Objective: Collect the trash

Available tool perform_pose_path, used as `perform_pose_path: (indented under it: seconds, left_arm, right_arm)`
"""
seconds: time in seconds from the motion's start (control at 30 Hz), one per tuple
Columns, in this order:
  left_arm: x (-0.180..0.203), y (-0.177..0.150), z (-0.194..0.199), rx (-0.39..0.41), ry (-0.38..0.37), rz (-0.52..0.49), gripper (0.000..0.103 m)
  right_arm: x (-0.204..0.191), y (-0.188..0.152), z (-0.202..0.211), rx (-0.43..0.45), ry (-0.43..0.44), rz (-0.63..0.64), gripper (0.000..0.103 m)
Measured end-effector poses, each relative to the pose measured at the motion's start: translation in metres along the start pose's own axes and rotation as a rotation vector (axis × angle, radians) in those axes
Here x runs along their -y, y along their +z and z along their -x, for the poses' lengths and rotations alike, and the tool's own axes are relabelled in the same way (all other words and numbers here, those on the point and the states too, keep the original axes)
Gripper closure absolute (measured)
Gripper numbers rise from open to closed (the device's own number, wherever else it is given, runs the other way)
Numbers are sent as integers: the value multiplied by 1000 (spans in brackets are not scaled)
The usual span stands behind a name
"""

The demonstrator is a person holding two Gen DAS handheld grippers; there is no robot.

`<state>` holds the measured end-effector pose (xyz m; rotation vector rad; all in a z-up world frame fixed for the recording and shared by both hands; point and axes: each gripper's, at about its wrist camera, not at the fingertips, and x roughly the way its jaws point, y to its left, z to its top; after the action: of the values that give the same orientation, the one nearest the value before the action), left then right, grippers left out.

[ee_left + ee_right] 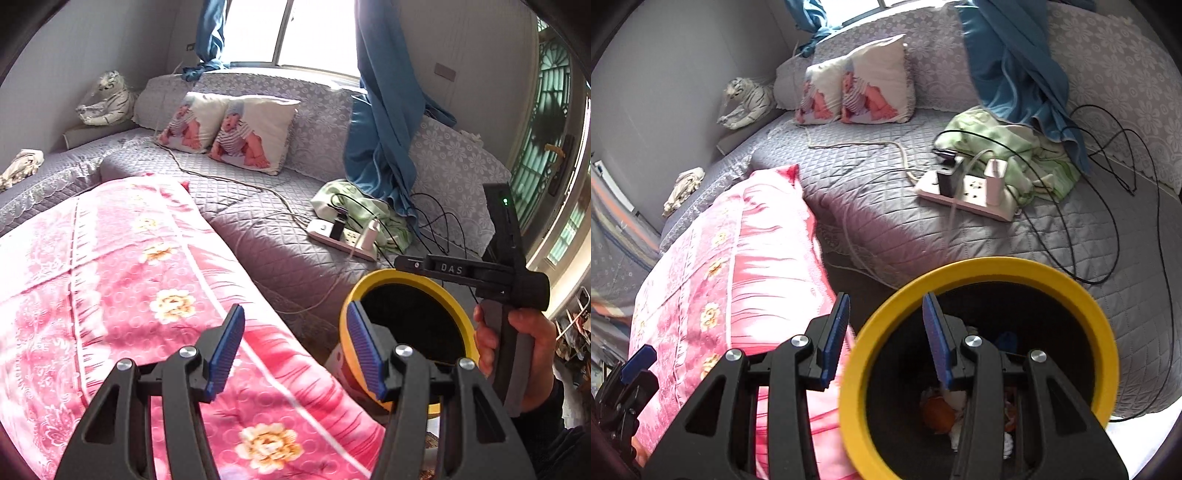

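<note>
A black bin with a yellow rim (979, 269) stands against the grey quilted bed; in the left wrist view the bin (402, 277) is at lower right. At its bottom lie an orange scrap (938, 410) and crumpled white paper (956, 398). My right gripper (885, 339) hangs open above the bin's left rim, one finger over the mouth, the other over the pink blanket (738, 258); nothing is held. My left gripper (295, 350) is open and empty over the pink blanket (129, 277), left of the bin. A person's hand (524, 328) grips the right tool's handle.
A white power strip (967, 199) with chargers plugged in lies on the bed (886, 177), with black cables (1108, 155) looping right. A green cloth (1015, 140) and blue curtain (1008, 62) lie behind it. Two printed pillows (229, 133) and a toy tiger (107, 99) sit at the back.
</note>
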<state>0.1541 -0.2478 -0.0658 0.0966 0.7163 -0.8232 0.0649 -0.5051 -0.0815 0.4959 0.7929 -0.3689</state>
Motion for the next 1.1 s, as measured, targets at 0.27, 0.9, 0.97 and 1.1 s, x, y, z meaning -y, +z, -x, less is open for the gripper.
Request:
perform_pose_path:
  seconds: [0.27, 0.9, 0.97, 1.1]
  left_arm:
    - [-72, -13, 68, 114, 180, 78, 49]
    - [-127, -62, 224, 406, 569, 118, 30]
    - [-121, -65, 231, 433, 586, 108, 22]
    - [-113, -72, 244, 474, 590, 112, 13]
  right_arm:
    - [-124, -20, -8, -8, 149, 164, 63]
    - [-290, -87, 58, 299, 271, 329, 26]
    - [-293, -93, 69, 339, 274, 322, 17]
    - [-293, -105, 90, 422, 253, 322, 10]
